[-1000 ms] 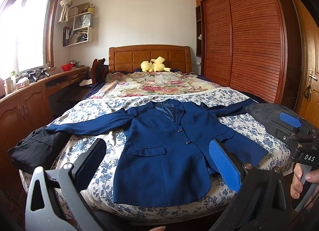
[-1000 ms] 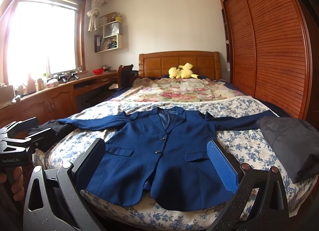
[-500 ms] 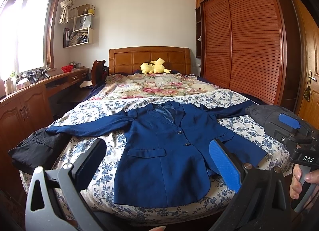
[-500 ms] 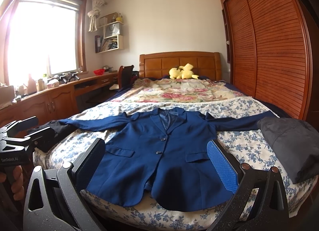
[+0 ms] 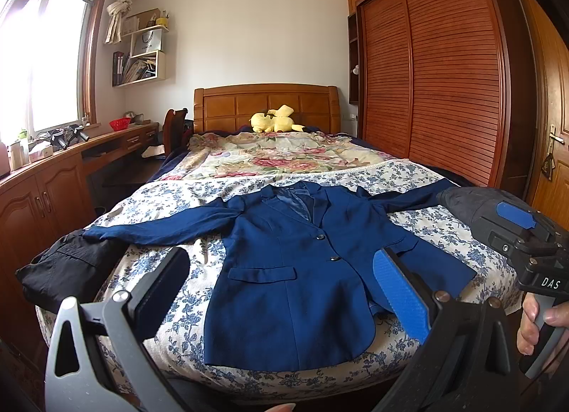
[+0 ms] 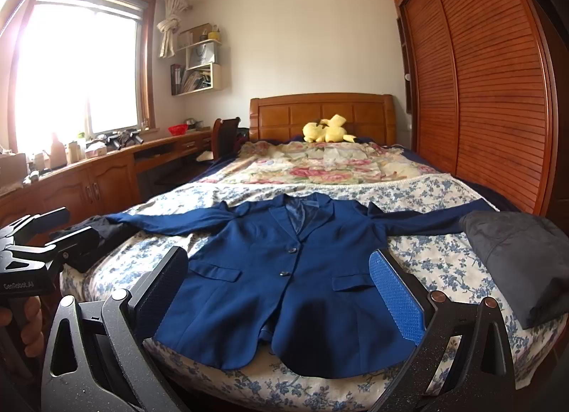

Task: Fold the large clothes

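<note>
A navy blue blazer point(image 5: 295, 269) lies flat and face up on the bed, buttoned, with both sleeves spread out to the sides; it also shows in the right wrist view point(image 6: 284, 269). My left gripper point(image 5: 281, 287) is open and empty, held above the foot of the bed in front of the blazer's hem. My right gripper point(image 6: 279, 287) is also open and empty, at the same distance, a little further right. Each gripper's body shows at the edge of the other's view.
A black garment point(image 5: 60, 266) lies at the bed's left corner and a dark grey one point(image 6: 515, 252) at the right corner. A yellow plush toy point(image 5: 274, 120) sits by the headboard. A wooden desk point(image 5: 53, 170) runs along the left, a wardrobe point(image 5: 444, 85) along the right.
Both views have tilted very slightly; the blazer and both open grippers stay where they were.
</note>
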{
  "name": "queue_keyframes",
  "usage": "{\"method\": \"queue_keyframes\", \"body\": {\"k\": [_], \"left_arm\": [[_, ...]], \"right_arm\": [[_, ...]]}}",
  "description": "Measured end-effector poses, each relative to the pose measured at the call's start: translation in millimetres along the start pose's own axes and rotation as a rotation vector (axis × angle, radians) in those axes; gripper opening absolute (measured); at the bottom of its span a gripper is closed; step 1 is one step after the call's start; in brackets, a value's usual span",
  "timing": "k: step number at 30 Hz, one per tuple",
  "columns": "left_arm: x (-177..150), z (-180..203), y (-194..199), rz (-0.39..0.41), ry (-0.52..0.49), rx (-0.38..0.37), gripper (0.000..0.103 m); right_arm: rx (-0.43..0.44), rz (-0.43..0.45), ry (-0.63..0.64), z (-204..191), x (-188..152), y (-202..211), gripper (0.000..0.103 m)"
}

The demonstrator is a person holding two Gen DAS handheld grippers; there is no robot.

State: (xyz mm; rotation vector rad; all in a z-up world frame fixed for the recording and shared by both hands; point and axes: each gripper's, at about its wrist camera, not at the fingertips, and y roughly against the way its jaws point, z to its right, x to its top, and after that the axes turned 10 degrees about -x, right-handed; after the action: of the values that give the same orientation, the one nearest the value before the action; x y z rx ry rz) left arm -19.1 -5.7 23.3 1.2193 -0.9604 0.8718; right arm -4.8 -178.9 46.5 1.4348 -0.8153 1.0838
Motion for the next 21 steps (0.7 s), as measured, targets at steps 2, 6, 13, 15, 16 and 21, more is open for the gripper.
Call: {"method": "queue_keyframes", "body": {"k": [2, 6, 13, 15, 16, 21], "left_arm": [[0, 0, 0, -0.001, 0.000, 0.000, 0.103], [-2, -1, -1, -0.006, 0.000, 0.000, 0.103], [-7, -9, -12, -0.033, 0.010, 0.004, 0.103], [-10, -14, -19, -0.047, 0.012, 0.014, 0.103], [-12, -17, -22, -0.052, 0.016, 0.017, 0.103], [-21, -36, -39, -0.089, 0.044, 0.023, 0.103]], "right_arm": [[0.002, 0.001, 0.002, -1, 3, 2, 0.103], [0.002, 0.000, 0.000, 0, 2, 2, 0.103], [0.008, -0.021, 0.002, -2, -1, -4, 0.103], [0.012, -0.032, 0.005, -2, -4, -10, 0.103], [0.013, -0.037, 0.006, -3, -5, -13, 0.103], [0.024, -0.062, 0.010, -2, -11, -33, 0.103]]}}
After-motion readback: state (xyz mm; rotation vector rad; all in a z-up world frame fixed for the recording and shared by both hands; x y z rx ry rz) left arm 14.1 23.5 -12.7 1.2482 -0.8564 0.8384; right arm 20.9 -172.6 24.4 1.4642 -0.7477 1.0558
